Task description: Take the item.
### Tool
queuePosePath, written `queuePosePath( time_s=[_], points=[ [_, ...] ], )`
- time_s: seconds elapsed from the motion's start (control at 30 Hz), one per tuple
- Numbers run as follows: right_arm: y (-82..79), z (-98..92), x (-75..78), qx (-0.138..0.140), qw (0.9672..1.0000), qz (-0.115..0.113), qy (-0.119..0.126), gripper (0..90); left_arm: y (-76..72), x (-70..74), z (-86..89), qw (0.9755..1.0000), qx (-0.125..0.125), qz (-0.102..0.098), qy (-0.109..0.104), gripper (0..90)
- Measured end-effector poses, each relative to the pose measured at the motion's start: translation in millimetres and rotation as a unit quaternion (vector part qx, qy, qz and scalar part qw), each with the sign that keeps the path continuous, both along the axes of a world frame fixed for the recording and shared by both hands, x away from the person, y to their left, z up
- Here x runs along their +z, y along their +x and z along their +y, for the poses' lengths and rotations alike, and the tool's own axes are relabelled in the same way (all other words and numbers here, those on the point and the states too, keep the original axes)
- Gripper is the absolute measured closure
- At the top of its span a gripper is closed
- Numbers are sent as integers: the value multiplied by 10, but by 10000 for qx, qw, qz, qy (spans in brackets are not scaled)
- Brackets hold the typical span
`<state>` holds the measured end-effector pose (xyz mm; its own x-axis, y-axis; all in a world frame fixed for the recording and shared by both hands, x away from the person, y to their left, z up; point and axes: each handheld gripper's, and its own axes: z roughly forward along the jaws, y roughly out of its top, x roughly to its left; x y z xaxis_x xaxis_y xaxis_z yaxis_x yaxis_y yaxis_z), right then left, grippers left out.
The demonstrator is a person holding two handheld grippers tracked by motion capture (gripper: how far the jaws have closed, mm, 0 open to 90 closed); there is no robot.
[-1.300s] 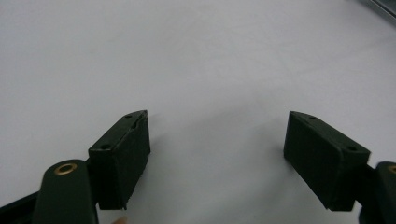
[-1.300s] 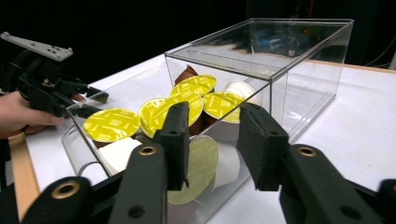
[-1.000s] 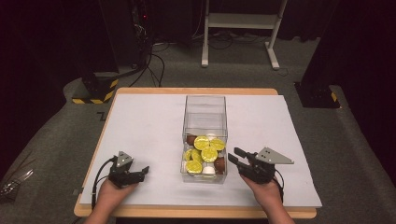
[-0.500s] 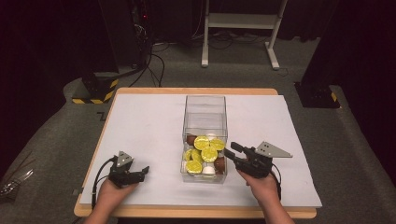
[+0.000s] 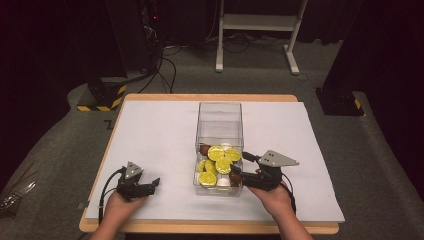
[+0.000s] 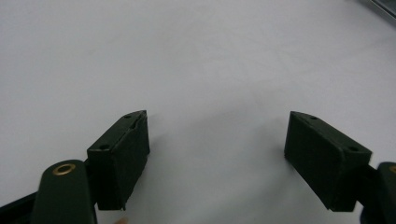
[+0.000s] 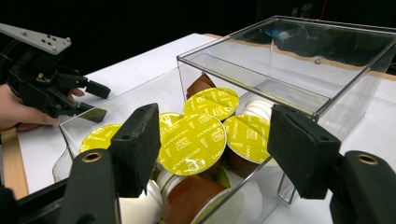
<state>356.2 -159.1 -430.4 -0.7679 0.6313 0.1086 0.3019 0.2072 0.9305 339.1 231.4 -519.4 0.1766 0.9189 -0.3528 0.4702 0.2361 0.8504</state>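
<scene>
Right tool (image 5: 241,166) hovers at the near right edge of the clear plastic box (image 5: 220,120), its jaws just spreading wider with nothing pinched between them. Yellow-lidded cappuccino capsules (image 7: 190,138) fill the box's near end. Left tool (image 5: 150,184) rests spread and empty on the white surface (image 5: 160,130), well apart from the box.

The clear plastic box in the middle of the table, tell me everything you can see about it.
The clear plastic box stands upright on the white table cover. It looks like a drawer unit: a closed housing at the far end, with its tray pulled out toward the person. The tray holds coffee capsules, yellow-lidded, brown and white. The right gripper, jaws just opened, sits at the tray's right wall, holding nothing.
</scene>
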Motion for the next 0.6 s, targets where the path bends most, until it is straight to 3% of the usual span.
queuePosePath(
  time_s=[0.27, 0.43, 0.6],
  points=[
    [24, 90, 55, 115, 9999, -32, -115, 302, 1, -3, -11, 10000, 65, -32, -6, 223],
    [45, 135, 56, 136, 9994, 38, -323, 295, -1, -1, -3, 10000, 35, -14, -17, 224],
    [51, 187, 102, 165, 9994, -56, -299, 292, 0, -2, -6, 10000, 50, -28, 12, 223]
  ],
)
